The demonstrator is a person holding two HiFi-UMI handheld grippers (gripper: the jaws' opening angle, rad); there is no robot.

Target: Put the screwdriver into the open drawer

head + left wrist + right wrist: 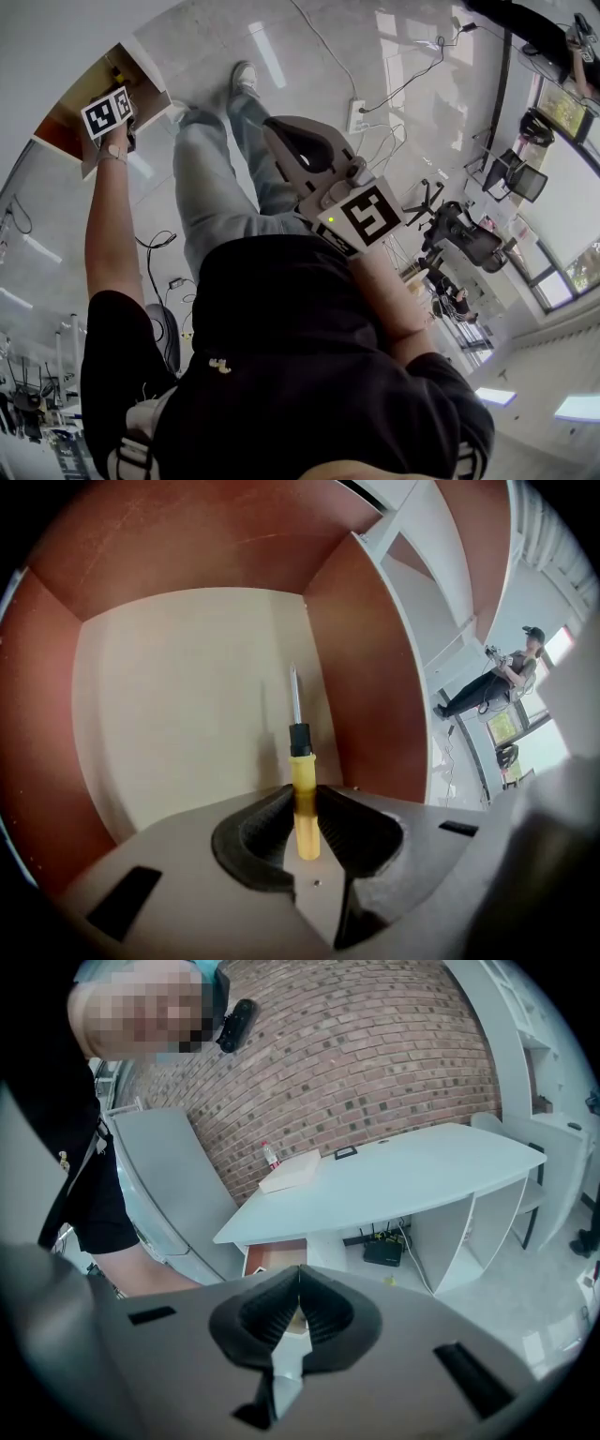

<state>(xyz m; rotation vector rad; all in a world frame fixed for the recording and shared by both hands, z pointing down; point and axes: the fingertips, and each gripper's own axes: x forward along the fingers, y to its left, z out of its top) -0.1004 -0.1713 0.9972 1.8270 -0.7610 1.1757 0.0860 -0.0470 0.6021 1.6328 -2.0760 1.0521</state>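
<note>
Left gripper view, one screwdriver (302, 761) clamped in left tool (306, 797), one drawer (178, 714)

HEAD VIEW: looked steeply down past torso (281, 375) to floor (309, 56) | LEFT GRIPPER VIEW: faced close into drawer (187, 714) | RIGHT GRIPPER VIEW: faced distant worktop (394, 1176) | SHARED: drawer, head and left views.

left claw (302, 794) extended, clamped; right claw (298, 1279) closed.
</note>
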